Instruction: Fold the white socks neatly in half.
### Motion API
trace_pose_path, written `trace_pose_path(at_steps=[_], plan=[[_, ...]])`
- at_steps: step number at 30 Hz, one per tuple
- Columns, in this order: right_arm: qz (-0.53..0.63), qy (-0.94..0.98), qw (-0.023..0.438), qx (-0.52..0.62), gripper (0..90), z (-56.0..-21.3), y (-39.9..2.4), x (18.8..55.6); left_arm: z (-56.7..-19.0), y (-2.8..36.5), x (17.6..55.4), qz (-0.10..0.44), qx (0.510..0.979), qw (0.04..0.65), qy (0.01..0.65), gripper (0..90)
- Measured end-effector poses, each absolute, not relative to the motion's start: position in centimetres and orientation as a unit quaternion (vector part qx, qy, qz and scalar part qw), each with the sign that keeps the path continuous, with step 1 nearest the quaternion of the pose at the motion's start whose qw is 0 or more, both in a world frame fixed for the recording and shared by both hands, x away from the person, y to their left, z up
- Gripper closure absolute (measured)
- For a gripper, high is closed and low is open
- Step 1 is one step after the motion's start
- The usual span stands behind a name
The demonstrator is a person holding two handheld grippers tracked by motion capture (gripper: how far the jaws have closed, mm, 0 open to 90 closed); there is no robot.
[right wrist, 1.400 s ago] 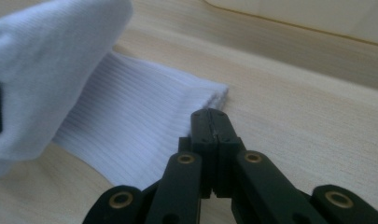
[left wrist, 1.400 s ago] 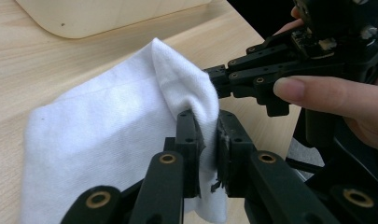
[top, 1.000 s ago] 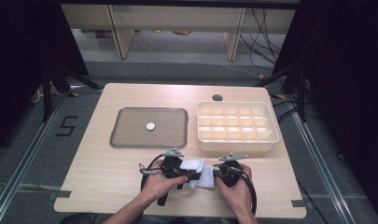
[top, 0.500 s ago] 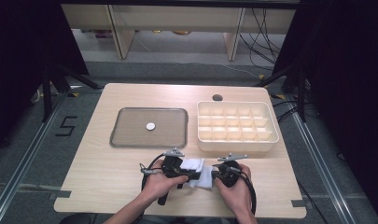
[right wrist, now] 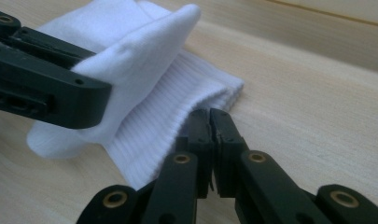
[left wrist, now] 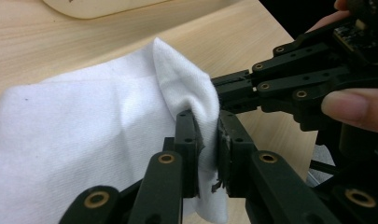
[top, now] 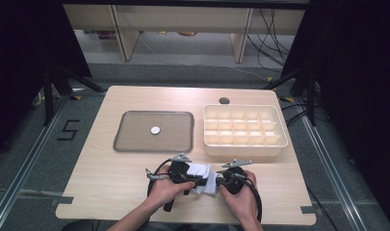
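Two grippers work one white sock (top: 202, 177) at the near edge of the desk (top: 110, 187), just in front of the cream compartment box (top: 244, 130). Left gripper (left wrist: 207, 135) is clenched on a raised fold of the sock, cloth pinched between its jaws and lifted off the wood. Right gripper (right wrist: 209, 122) has its jaws pressed together at the ribbed cuff end; nothing plainly sits between them, so it looks closed on no cloth, tips touching or just beside the cuff edge. Sock lies folded, partly draped over the left gripper's jaw in the right gripper view. Grey tray (top: 154, 131) with a small white disc (top: 155, 130) sits well apart, further back.

Handling guess: sock is light, soft, limp, no stiffness, will sag and bunch wherever it is not held. Not fragile, not slippery; knit grips pads well. Best hold is likely the thicker ribbed cuff or a doubled fold, taking both layers, not a single thin layer that could slide out.
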State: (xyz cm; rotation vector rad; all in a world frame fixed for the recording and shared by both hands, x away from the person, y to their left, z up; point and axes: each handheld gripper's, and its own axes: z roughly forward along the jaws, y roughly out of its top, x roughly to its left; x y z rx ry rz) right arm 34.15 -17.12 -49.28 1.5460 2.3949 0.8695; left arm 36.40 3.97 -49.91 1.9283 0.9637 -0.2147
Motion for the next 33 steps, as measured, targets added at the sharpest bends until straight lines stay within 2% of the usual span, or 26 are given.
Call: trace_pose_path(at_steps=[9, 12, 14, 23, 24, 29, 33], plan=[[0.298, 0.799, 0.077, 0.517, 85.8, -49.1, -17.4, 34.1, -50.4, 3.6, 36.4, -0.089, 0.789, 0.465, 0.393, 78.5], [0.294, 0.794, 0.092, 0.524, 85.4, -49.1, -17.3, 34.1, -50.4, 3.5, 36.4, -0.087, 0.789, 0.462, 0.396, 77.4], [0.298, 0.796, 0.08, 0.521, 84.8, -49.0, -17.5, 34.1, -50.3, 3.5, 36.4, -0.088, 0.785, 0.47, 0.395, 74.6], [0.315, 0.786, 0.097, 0.523, 81.1, -48.0, -17.8, 33.9, -49.2, 4.7, 35.9, -0.073, 0.782, 0.487, 0.383, 63.3], [0.326, 0.78, 0.086, 0.528, 80.5, -47.7, -17.8, 33.8, -49.1, 4.9, 35.8, -0.067, 0.783, 0.486, 0.382, 62.7], [0.341, 0.772, 0.1, 0.527, 78.0, -47.1, -18.2, 33.9, -49.0, 5.1, 35.1, -0.062, 0.803, 0.475, 0.355, 58.3], [0.357, 0.771, 0.089, 0.52, 74.9, -46.6, -18.1, 33.9, -49.3, 4.4, 34.3, -0.043, 0.826, 0.463, 0.318, 52.6]])
